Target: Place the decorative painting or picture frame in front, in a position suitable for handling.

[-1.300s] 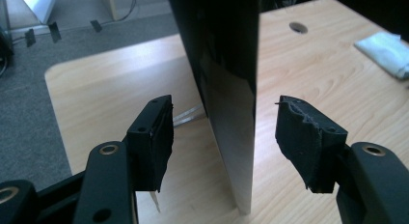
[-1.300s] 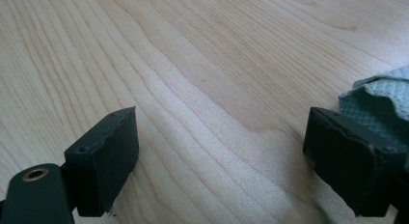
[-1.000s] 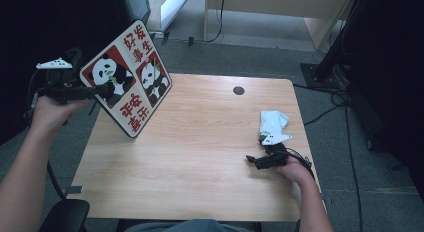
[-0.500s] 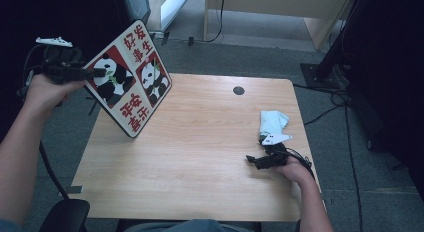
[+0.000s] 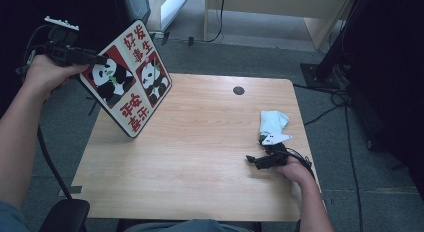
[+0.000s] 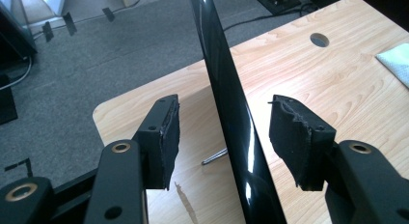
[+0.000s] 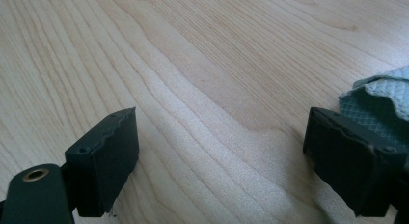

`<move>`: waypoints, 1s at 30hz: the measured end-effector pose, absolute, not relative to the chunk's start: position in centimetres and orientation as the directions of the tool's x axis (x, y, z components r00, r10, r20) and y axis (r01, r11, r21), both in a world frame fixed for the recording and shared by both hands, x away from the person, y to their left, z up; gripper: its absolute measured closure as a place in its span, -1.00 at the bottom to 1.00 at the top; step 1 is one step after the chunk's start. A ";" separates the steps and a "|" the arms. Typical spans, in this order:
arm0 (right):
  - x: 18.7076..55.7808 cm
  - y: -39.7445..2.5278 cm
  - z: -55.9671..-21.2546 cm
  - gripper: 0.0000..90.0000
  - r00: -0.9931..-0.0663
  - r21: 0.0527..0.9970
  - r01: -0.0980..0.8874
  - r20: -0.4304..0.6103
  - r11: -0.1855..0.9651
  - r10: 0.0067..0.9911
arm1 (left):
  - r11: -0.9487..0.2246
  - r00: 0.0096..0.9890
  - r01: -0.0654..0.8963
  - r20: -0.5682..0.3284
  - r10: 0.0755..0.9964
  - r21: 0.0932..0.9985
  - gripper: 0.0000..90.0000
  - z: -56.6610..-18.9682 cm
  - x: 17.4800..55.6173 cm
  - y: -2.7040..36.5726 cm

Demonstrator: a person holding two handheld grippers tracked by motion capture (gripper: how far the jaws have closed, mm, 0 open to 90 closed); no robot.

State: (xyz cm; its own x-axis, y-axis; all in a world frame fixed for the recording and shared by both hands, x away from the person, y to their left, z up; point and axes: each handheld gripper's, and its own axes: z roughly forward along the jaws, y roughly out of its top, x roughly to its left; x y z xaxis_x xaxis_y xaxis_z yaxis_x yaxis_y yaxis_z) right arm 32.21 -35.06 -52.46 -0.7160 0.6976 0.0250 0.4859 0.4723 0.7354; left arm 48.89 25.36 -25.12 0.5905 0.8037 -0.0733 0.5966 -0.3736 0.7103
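A glossy panda picture board (image 5: pixel 127 84) with red characters stands tilted on the left part of the wooden table (image 5: pixel 200 142), its lower corner on the wood. My left gripper (image 5: pixel 95 59) is at the board's upper left edge. In the left gripper view this gripper (image 6: pixel 224 113) is open, with the board's thin dark edge (image 6: pixel 226 89) running between the jaws and touching neither pad. My right gripper (image 5: pixel 250 160) rests low on the table at the right, open (image 7: pixel 222 132) over bare wood. A pale crumpled cloth (image 5: pixel 272 121) lies just behind it, and its corner (image 7: pixel 381 96) shows by the right-hand jaw.
A round cable hole (image 5: pixel 239 90) sits near the table's far edge. A thin metal rod (image 6: pixel 214 157) shows behind the board on the table. Cables (image 5: pixel 340 99) lie on the grey floor at the right, and a chair arm (image 5: pixel 65 217) is at the lower left.
My left hand and gripper have risen and shifted slightly right along the board's upper left edge. The board, the cloth and the right gripper have stayed put.
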 end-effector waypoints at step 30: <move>32.3 -35.1 -52.5 -0.72 -0.721 0.737 0.481 0.024 0.474 0.693 | -0.475 0.622 0.713 -0.152 0.768 0.516 0.58 -25.2 56.1 21.7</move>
